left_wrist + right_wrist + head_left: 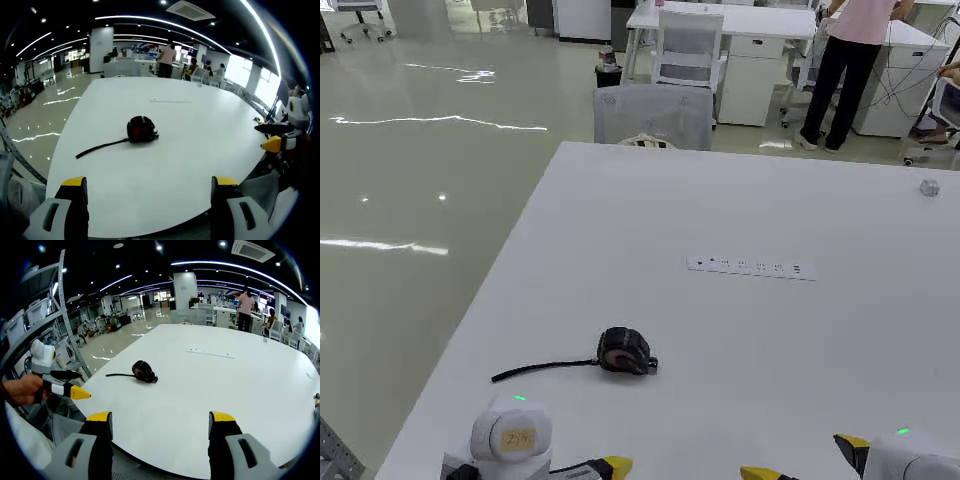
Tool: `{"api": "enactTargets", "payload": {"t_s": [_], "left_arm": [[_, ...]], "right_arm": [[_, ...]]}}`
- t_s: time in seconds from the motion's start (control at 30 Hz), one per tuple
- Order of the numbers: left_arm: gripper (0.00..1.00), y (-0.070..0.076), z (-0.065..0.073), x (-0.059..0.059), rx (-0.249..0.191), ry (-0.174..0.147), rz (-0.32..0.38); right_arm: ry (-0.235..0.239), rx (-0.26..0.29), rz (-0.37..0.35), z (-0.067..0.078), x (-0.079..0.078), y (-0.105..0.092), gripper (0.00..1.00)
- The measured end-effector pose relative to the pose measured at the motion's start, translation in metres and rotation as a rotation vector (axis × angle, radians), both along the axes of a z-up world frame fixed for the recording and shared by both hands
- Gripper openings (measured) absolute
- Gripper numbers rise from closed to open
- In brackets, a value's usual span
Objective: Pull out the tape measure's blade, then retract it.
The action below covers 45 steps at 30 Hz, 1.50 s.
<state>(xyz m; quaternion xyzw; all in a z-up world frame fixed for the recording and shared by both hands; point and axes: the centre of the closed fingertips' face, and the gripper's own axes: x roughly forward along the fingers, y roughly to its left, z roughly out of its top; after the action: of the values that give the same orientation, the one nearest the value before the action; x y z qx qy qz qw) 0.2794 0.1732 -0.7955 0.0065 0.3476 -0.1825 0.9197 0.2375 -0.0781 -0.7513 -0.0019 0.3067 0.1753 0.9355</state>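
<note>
Tape measure (pixel 625 351): dark round case w/ reddish side, lying on white worktop (pixel 770 330), nearer the person's edge and left of ctr. A thin black strip (pixel 540 370) runs from the case out to the left, flat on the worktop. Can't tell if it's strap or blade. Nothing touches the case.

Left gripper (pixel 150 182): jaws wide apart, holding nothing. It sits back at the near worktop edge, w/ the tape measure ahead, well apart from the yellow tips. In head view it's at bottom left, white body w/ 1 yellow tip showing.

Right gripper (pixel 160 416): jaws also apart, empty, at the near edge. The tape measure is ahead and to the left in its view, well apart. In head view it's at bottom right, 2 yellow tips showing.

In right gripper view a hand (pixel 20 389) holds the left gripper off the worktop's left side.

White power strip (pixel 750 267) lies flat further back, past the tape measure. Small clear-ish object (pixel 929 187) near far right edge, too small to ID.

Bkgd: grey chair (pixel 653 115) at the far end of the worktop, a person (pixel 855 70) standing at another desk, glossy floor (pixel 420 150).
</note>
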Motion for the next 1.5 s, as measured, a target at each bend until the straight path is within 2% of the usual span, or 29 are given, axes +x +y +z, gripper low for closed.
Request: {"api": "enactTargets", "payload": {"t_s": [0.73,1.13,1.5], "left_arm": [[1.0,0.0025,-0.004,-0.0001,0.019,0.019,0.012],[0.99,0.0005,-0.0023,0.0002,0.014,0.025,0.015],[0.99,0.0093,-0.0059,0.0011,0.022,0.033,0.028]], "right_arm": [[0.005,0.006,0.001,-0.002,0.0035,-0.0025,0.8],[0.018,0.008,-0.009,-0.0061,0.001,-0.0067,0.8],[0.027,0.008,-0.007,-0.0096,0.0006,-0.0038,0.8]]}}
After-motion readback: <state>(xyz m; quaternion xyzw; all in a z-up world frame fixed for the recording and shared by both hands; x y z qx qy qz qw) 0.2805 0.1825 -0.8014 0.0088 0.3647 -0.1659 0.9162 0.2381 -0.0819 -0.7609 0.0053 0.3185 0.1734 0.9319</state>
